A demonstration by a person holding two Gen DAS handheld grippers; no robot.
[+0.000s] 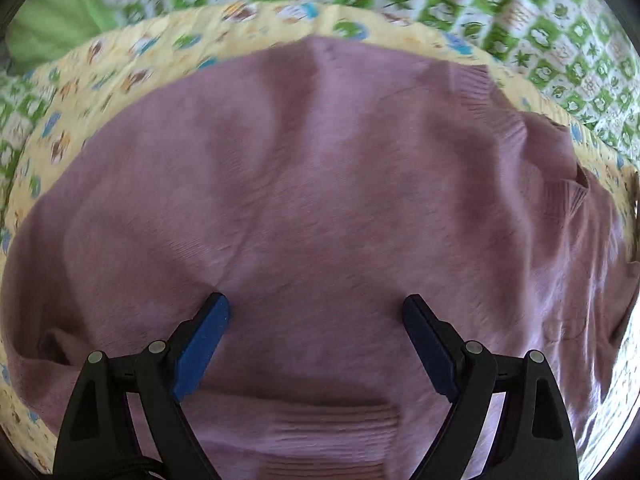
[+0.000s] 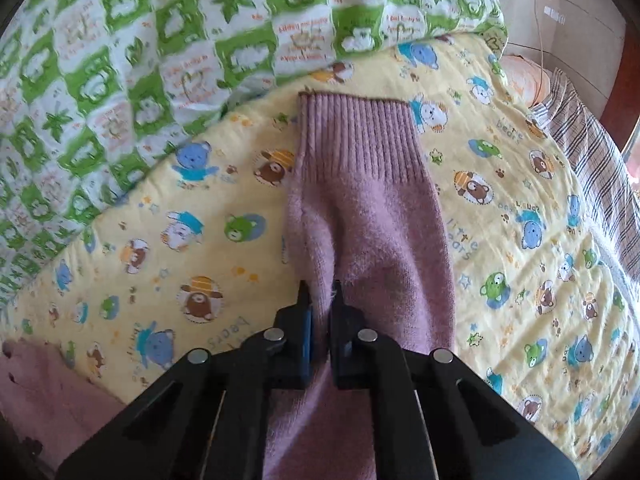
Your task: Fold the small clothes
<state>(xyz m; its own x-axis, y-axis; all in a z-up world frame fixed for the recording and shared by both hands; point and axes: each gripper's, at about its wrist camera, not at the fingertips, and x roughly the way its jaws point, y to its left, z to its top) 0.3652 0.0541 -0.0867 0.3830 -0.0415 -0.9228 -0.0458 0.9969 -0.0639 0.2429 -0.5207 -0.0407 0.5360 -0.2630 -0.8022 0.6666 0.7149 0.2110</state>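
A small mauve knitted sweater [image 1: 320, 184] lies spread flat on a yellow bear-print blanket [image 1: 132, 64]. My left gripper [image 1: 316, 312] is open, its blue-padded fingers [image 1: 204, 344] resting over the sweater's body, with a ribbed cuff [image 1: 336, 424] just below them. In the right wrist view my right gripper [image 2: 320, 300] is shut on a fold of the sweater's sleeve [image 2: 368, 232]. The sleeve stretches away from it to its ribbed cuff [image 2: 356, 136] on the yellow blanket [image 2: 160, 240].
A green-and-white checked quilt [image 2: 140, 60] is bunched along the far side of the blanket, also in the left wrist view [image 1: 520, 20]. A plaid cloth [image 2: 592, 168] lies at the bed's right edge. More pink fabric [image 2: 36, 384] shows at lower left.
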